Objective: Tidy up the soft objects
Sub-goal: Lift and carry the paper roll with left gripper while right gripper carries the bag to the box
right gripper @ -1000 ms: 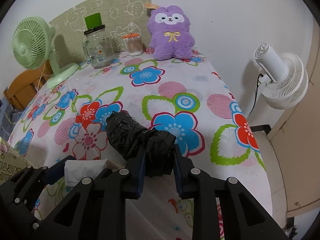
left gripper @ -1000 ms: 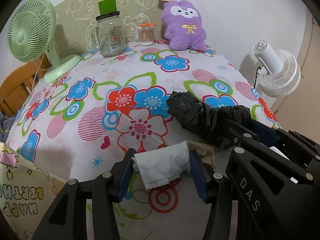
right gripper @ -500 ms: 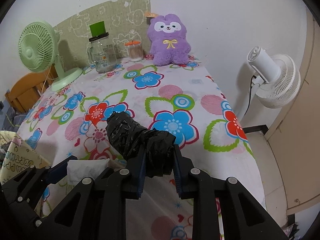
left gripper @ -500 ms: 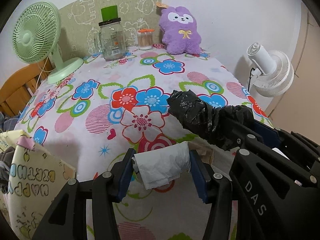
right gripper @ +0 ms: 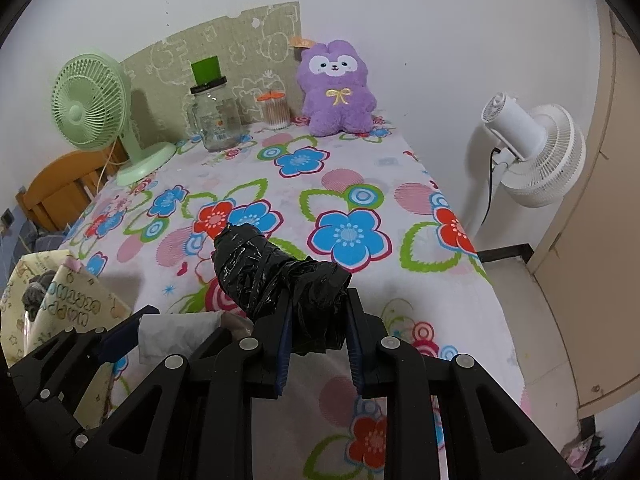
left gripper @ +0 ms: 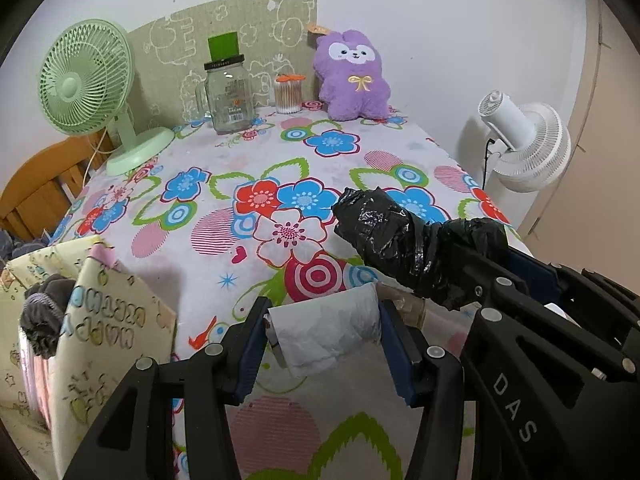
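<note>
L gripper (left gripper: 324, 336): closed on white plastic-bag roll (left gripper: 326, 330), pinched end to end btwn the blue pads, held clear of the table near its front edge.
R gripper (right gripper: 316, 320): closed on black plastic-bag roll (right gripper: 276, 276); jaws clamp the near end, far end sticks fwd and to the left over the floral tablecloth (right gripper: 348, 184).
Rolls vs each other: side by side, white one lower and left of black; a tan/clear scrap shows btwn them, can't tell what it is.
Gift bag (left gripper: 92, 320): pale "happy birthday" print, stands open off the table's left-front corner; dark grey cloth (left gripper: 42, 312) already sits in its mouth.
Progress: judged abt midway. Both rolls picked up, neither put away yet; grey cloth looks stowed.
Left to do: prob. carry both rolls left and drop into the bag, white first since it's nearer.
Purple plush (left gripper: 352, 76): upright at back of table by the wall, untouched; may also need sorting.
Other stuff: glass jar (left gripper: 230, 98), green fan (left gripper: 86, 80), white fan (left gripper: 524, 144), not soft, likely stay put.
</note>
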The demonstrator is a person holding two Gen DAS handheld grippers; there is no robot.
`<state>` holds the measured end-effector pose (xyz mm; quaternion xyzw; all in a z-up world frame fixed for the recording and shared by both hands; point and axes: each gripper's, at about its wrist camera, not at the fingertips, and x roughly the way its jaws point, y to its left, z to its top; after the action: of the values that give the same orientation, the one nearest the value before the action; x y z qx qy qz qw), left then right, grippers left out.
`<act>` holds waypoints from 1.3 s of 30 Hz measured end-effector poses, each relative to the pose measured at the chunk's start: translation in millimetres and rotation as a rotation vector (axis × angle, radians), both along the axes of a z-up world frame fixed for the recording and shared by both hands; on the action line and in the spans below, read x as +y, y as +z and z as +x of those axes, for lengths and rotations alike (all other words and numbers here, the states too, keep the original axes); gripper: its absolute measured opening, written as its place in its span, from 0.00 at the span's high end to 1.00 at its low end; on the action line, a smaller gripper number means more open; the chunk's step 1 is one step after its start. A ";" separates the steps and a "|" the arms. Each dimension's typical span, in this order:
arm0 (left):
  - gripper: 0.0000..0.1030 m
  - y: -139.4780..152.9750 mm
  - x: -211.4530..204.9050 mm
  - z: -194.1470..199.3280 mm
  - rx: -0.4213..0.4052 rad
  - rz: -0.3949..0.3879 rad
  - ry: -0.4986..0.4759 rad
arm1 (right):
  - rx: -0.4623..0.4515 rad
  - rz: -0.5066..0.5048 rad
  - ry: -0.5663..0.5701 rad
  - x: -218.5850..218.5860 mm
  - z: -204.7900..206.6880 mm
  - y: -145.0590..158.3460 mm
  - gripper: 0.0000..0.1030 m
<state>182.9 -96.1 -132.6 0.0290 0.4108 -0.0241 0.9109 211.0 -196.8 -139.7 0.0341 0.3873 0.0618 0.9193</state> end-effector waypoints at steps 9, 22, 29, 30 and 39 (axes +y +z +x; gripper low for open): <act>0.46 16.6 -1.2 -24.0 -0.042 -0.004 -0.029 | -0.026 0.006 -0.022 -2.0 -28.4 16.9 0.74; 0.46 44.6 -0.2 -57.0 -0.109 -0.002 -0.064 | -0.078 0.000 -0.050 -1.2 -65.8 44.9 0.74; 0.46 61.9 1.9 -73.1 -0.144 0.002 -0.083 | -0.110 -0.006 -0.064 1.2 -84.1 62.0 0.74; 0.46 64.4 2.3 -74.9 -0.149 0.003 -0.086 | -0.115 -0.006 -0.065 1.7 -86.7 65.1 0.74; 0.46 85.6 9.2 -90.8 -0.187 -0.002 -0.092 | -0.141 -0.004 -0.068 9.3 -106.1 85.8 0.74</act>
<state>92.1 -86.9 -47.0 0.0491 0.3224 -0.0636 0.9432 105.0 -187.6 -53.9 0.0409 0.3205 0.0319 0.9458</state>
